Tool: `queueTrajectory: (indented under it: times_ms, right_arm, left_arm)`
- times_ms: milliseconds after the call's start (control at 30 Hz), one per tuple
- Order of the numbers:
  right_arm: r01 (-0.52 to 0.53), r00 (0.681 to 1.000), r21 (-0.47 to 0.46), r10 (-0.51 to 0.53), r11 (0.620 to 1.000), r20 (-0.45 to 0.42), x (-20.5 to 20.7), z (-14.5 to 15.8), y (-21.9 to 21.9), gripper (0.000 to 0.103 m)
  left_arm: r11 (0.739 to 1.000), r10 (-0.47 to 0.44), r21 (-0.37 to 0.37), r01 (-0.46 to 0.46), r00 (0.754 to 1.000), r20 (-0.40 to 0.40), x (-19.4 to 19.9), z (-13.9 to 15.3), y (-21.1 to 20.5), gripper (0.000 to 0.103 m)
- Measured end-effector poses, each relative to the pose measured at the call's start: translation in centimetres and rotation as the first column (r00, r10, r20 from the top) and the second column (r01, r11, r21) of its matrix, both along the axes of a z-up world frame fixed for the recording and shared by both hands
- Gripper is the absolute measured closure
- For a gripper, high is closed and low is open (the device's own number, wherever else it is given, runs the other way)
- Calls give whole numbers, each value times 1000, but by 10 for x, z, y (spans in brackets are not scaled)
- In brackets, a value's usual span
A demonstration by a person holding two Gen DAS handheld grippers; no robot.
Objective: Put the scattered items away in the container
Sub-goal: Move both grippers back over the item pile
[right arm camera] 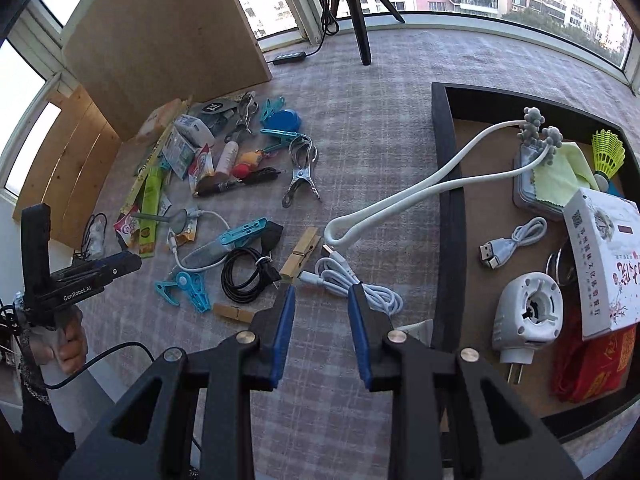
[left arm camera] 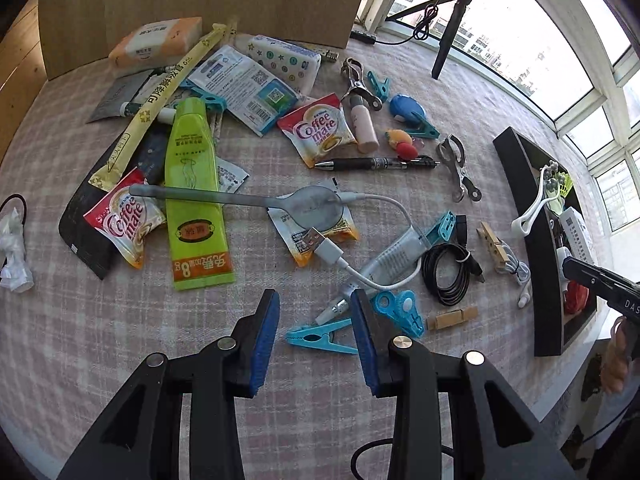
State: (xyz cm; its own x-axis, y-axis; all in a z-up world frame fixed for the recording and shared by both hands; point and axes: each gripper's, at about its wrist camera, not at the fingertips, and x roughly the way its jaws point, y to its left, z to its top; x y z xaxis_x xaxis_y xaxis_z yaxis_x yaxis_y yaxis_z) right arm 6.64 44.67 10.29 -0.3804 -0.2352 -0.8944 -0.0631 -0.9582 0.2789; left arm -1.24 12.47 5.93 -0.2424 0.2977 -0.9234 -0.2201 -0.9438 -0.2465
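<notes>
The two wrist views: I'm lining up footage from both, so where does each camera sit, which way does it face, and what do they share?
Left wrist: sits behind the open left gripper, looking down across the plaid table at the scattered pile; the right gripper and its hand show at the right edge.
Right wrist: sits behind the open right gripper, facing the white cable beside the black tray; the left gripper and its hand show at left.
Shared: black coiled cable, wooden clothespin, tray.

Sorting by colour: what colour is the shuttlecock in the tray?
Neon yellow-green plastic shuttlecock; clearest in right wrist view.
</notes>
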Motion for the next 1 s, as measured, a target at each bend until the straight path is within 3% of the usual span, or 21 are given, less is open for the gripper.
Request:
queueTrajectory:
  times_ms: [333, 533, 633, 1000]
  right_arm:
    - [4, 999, 34, -6, 999, 54, 2, -22, 7, 76]
    - [-74, 994, 84, 67, 994, 86, -7, -35, -1, 75]
    - [-106, 990, 110, 95, 988, 101, -14, -42, -5, 70]
    - [-254, 964, 209, 231, 944, 129, -33, -57, -24, 58]
  left_arm:
    - [999, -22, 31, 22, 1000, 18, 0, -2, 9, 69]
    - [996, -81, 39, 80, 997, 18, 7, 0, 22, 69]
    - [992, -119, 44, 118, 993, 24, 14, 0, 34, 69]
    - [995, -90, 47, 84, 985, 148, 22, -26, 65, 63]
